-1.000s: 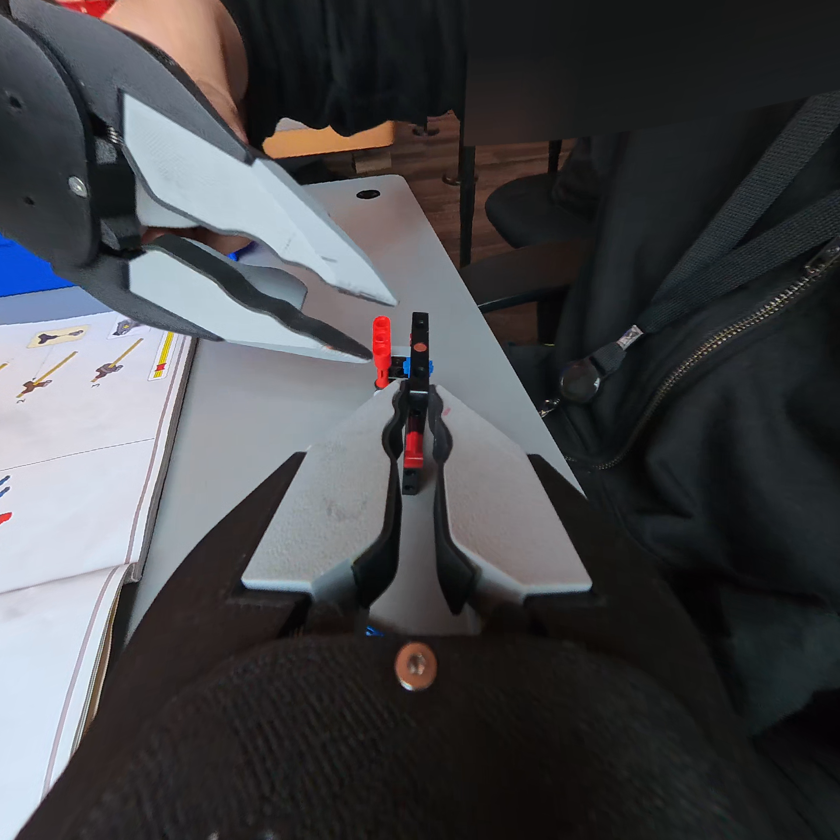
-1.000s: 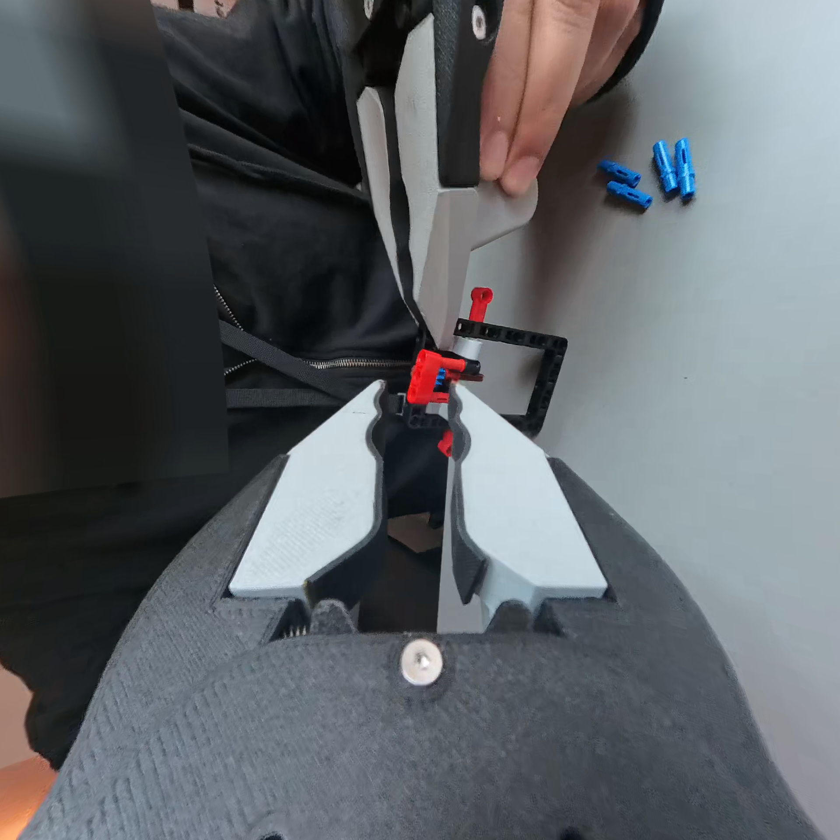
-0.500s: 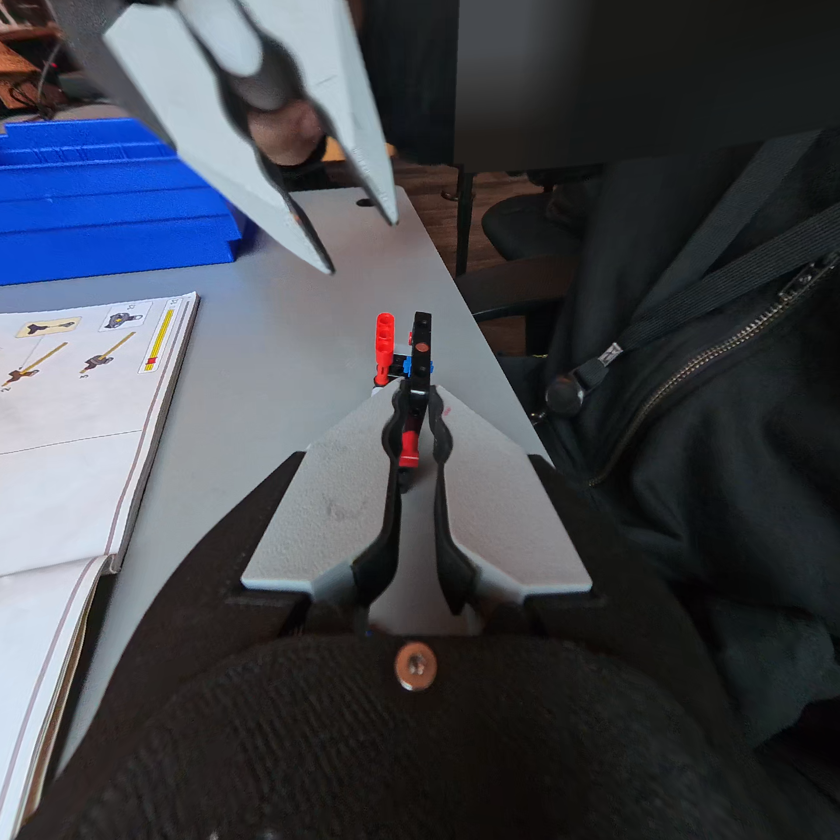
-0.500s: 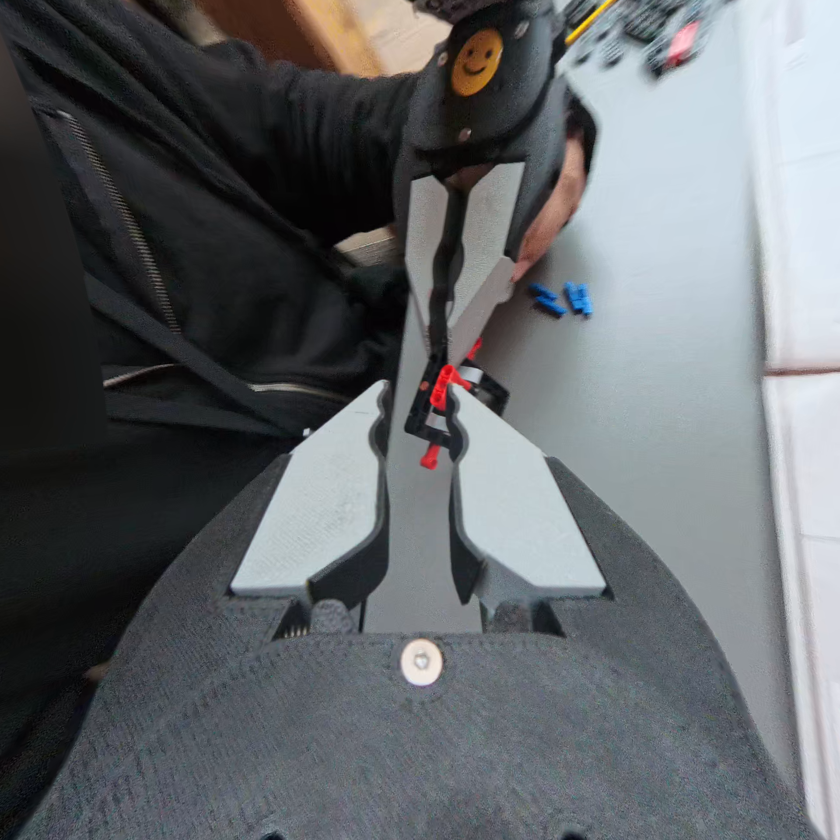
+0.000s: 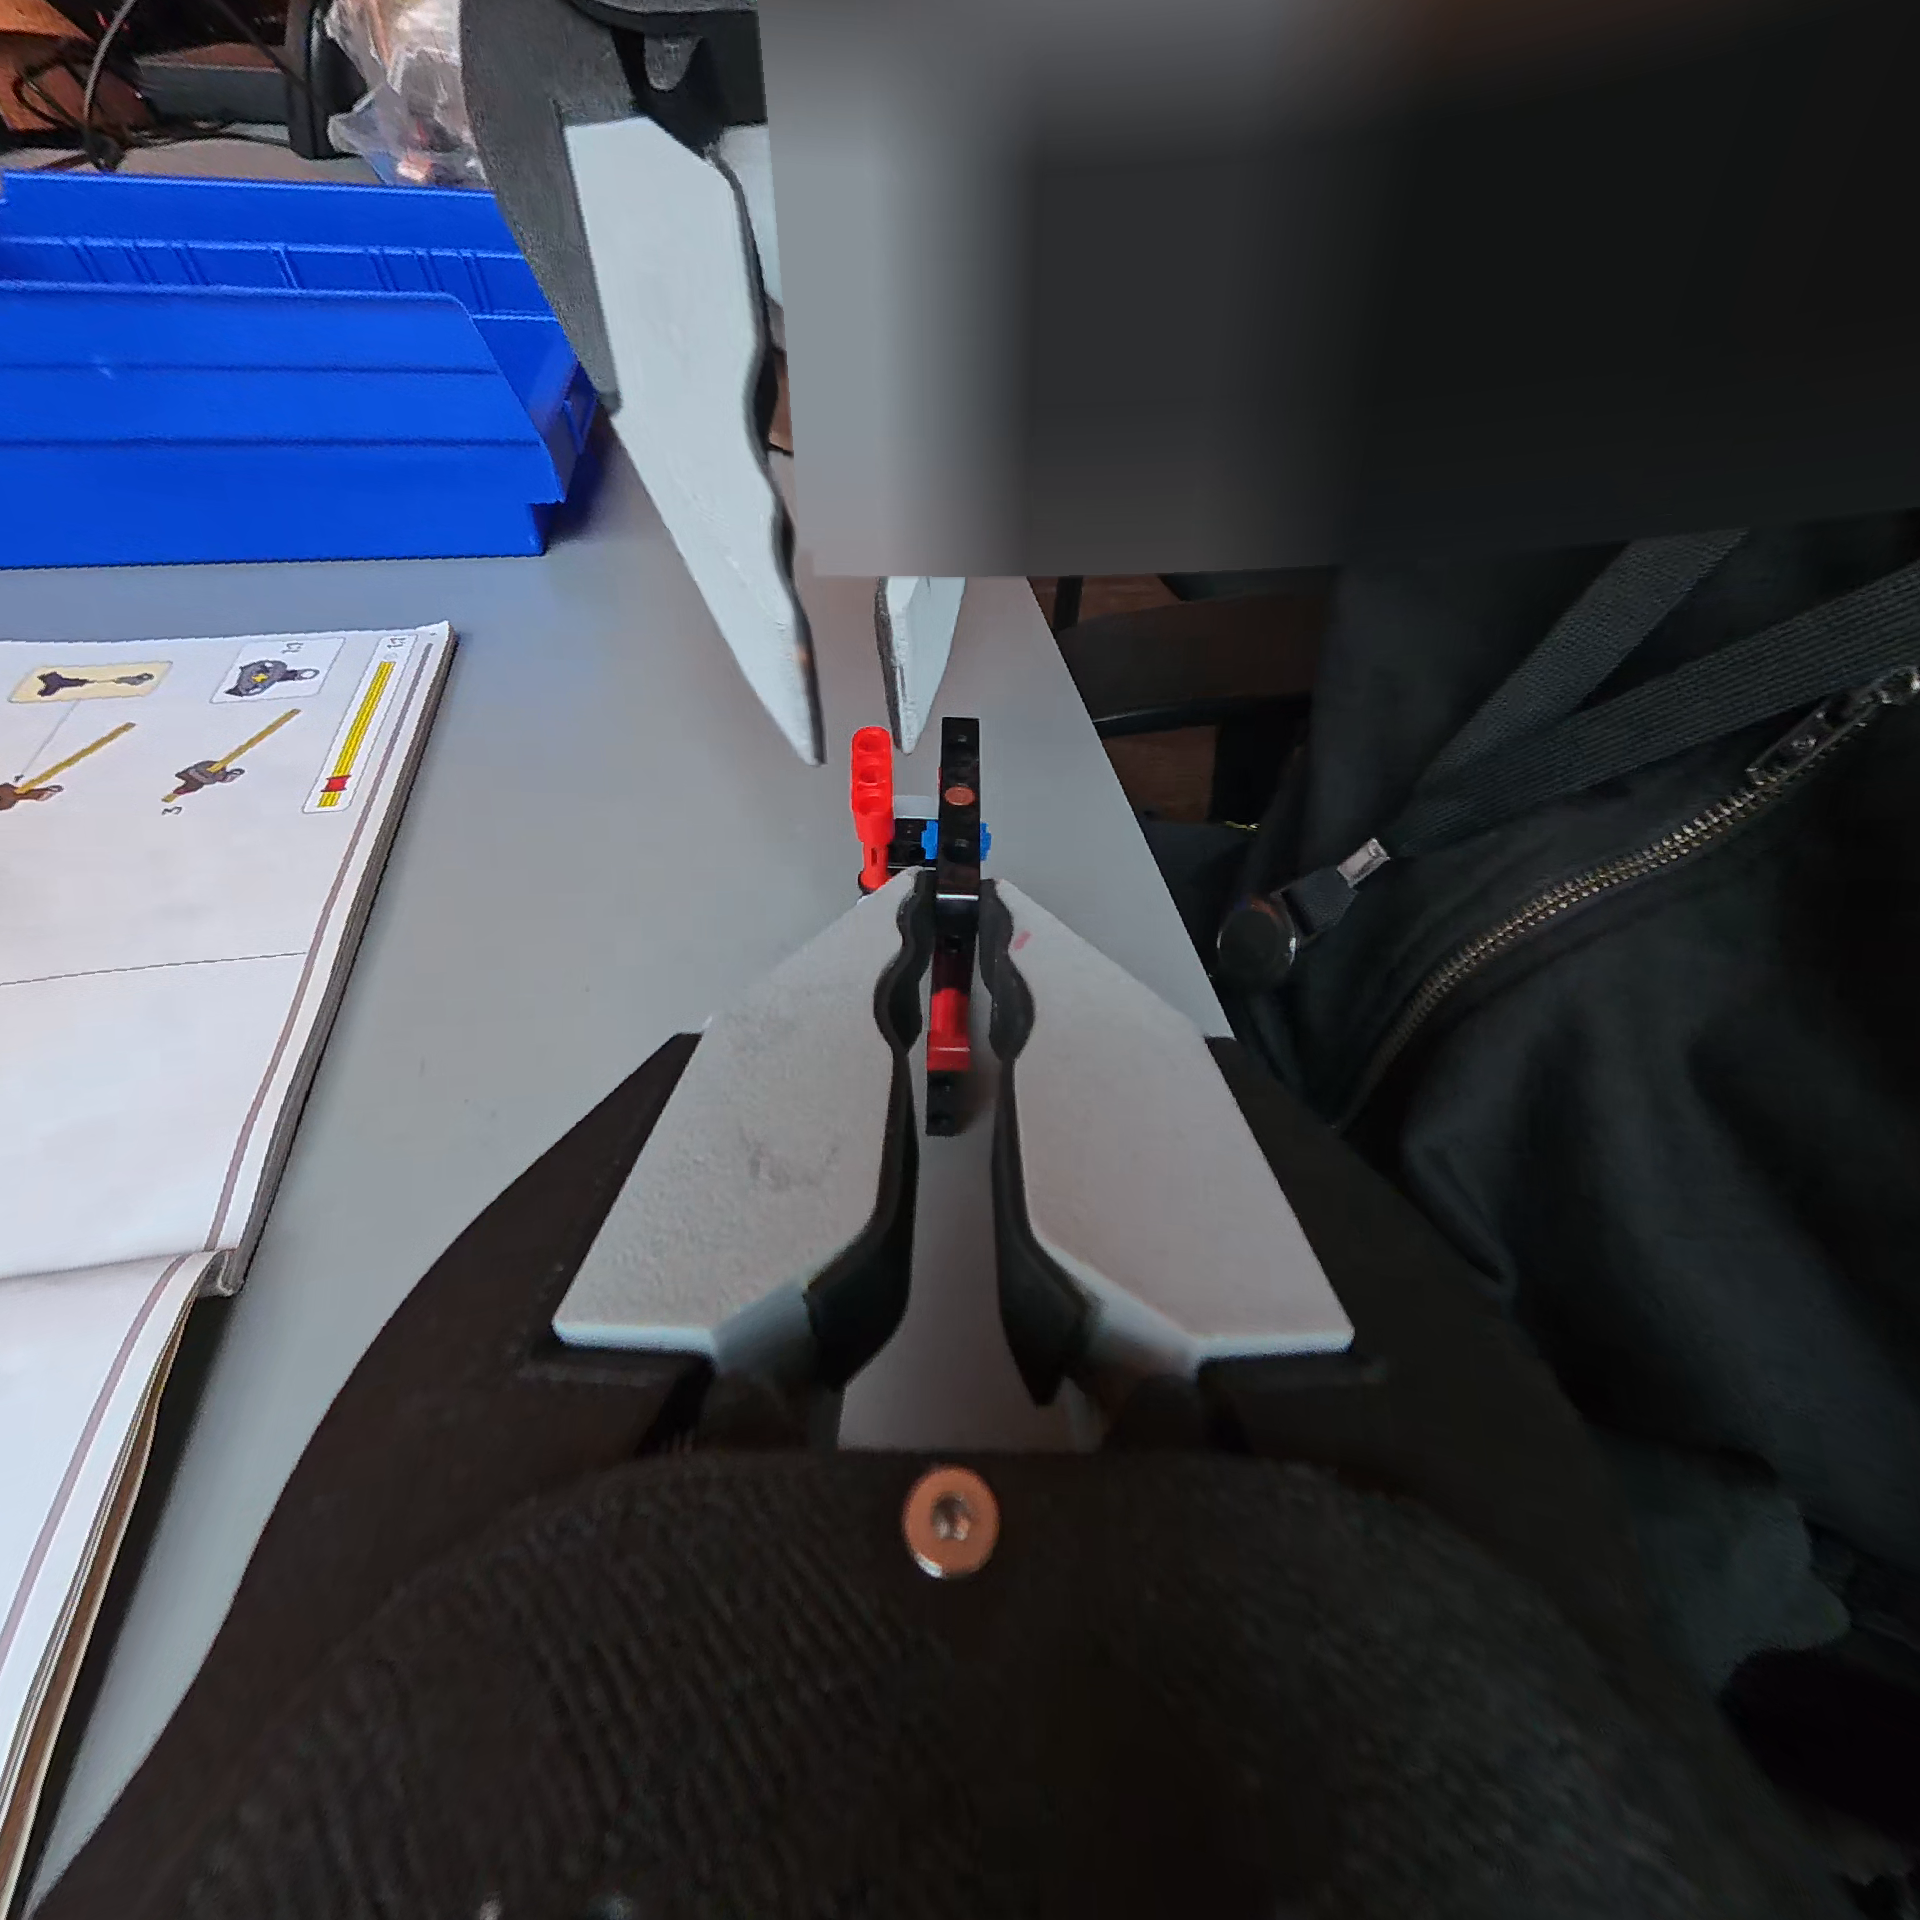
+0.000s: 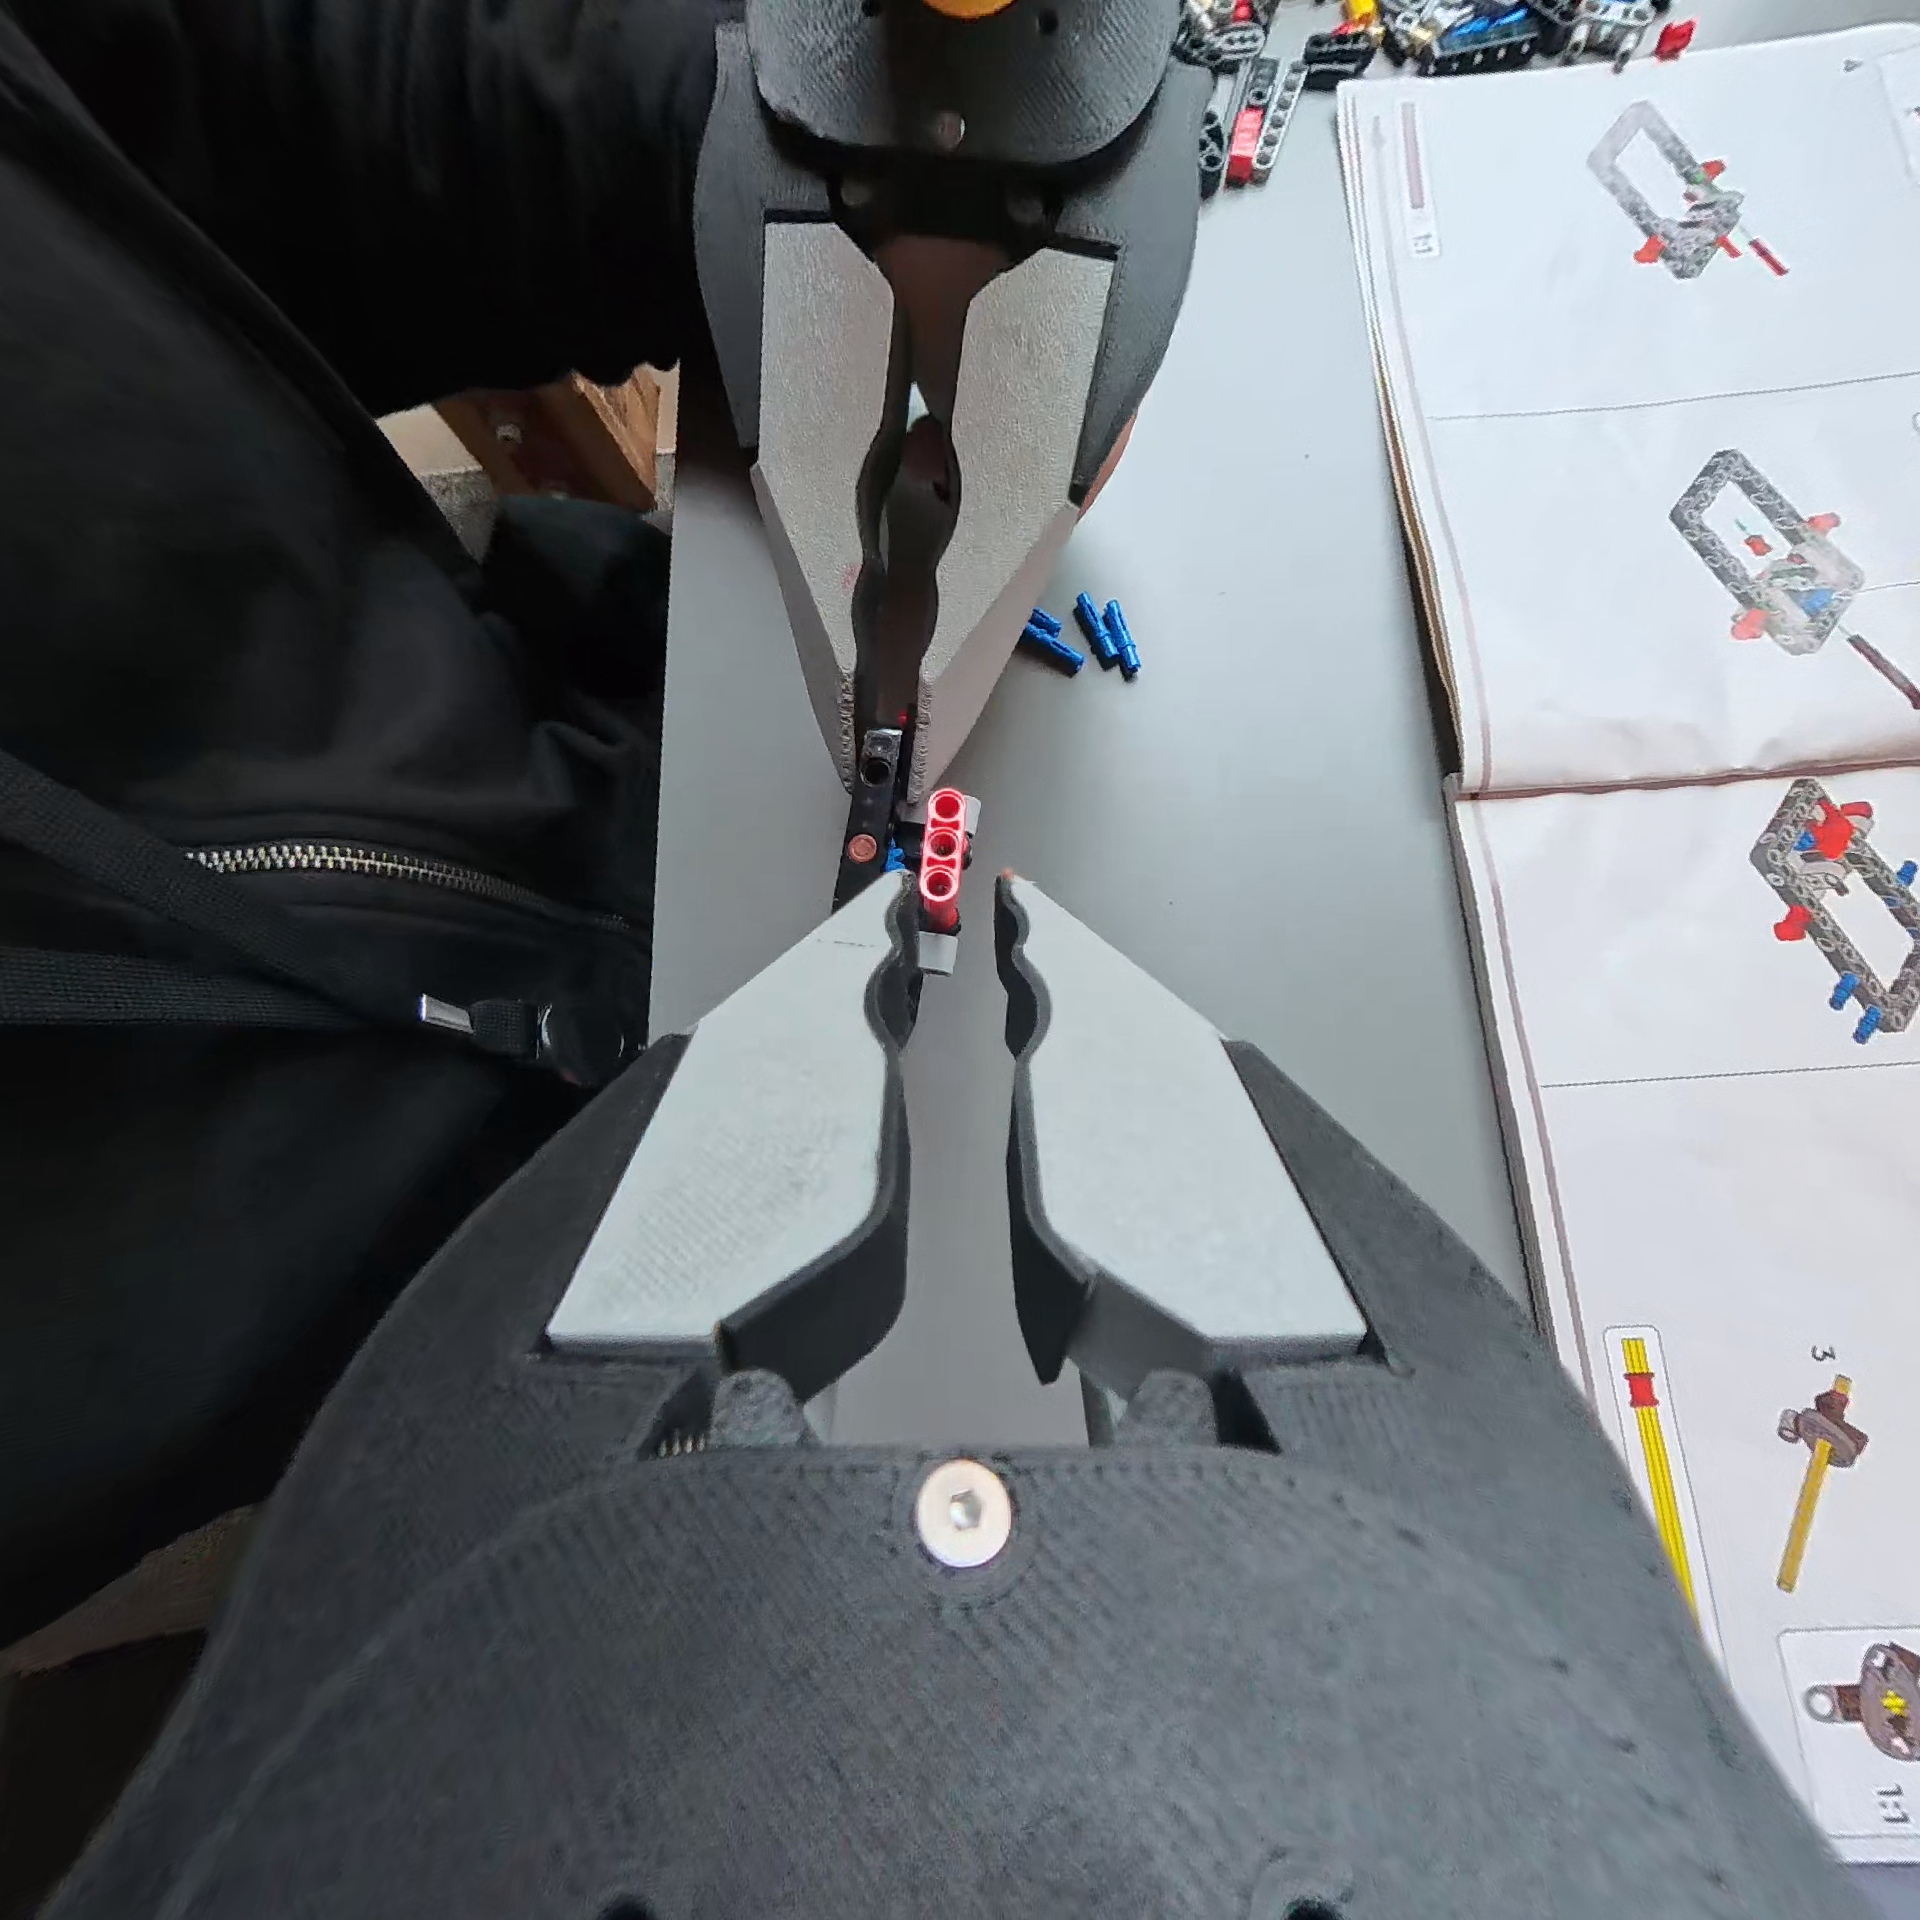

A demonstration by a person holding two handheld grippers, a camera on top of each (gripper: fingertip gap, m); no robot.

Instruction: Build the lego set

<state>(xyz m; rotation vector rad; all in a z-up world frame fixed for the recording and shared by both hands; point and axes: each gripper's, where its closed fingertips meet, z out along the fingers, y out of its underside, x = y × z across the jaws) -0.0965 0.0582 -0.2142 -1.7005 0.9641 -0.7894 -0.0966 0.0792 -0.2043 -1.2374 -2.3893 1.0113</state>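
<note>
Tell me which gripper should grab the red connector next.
Right. The right gripper is open, its fingers straddling the red connector. The left gripper is shut on the black frame, steadying it above the table.

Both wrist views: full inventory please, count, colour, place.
black frame assembly: 1, black with red and blue parts, clamped upright in the left gripper, above the table edge
red three-hole beam: 1, red, on the assembly's side, between the right gripper's tips
blue pins: about 4, blue, loose on the table beside the left gripper
instruction booklet: 1, white, open on the table
loose parts pile: many, mixed, far table edge
blue bin: 1, blue, beyond the booklet
table: 1, grey
black jacket: 1, black, with zip, at the table edge
left gripper: shut on the assembly
right gripper: open, tips around the red beam
</note>
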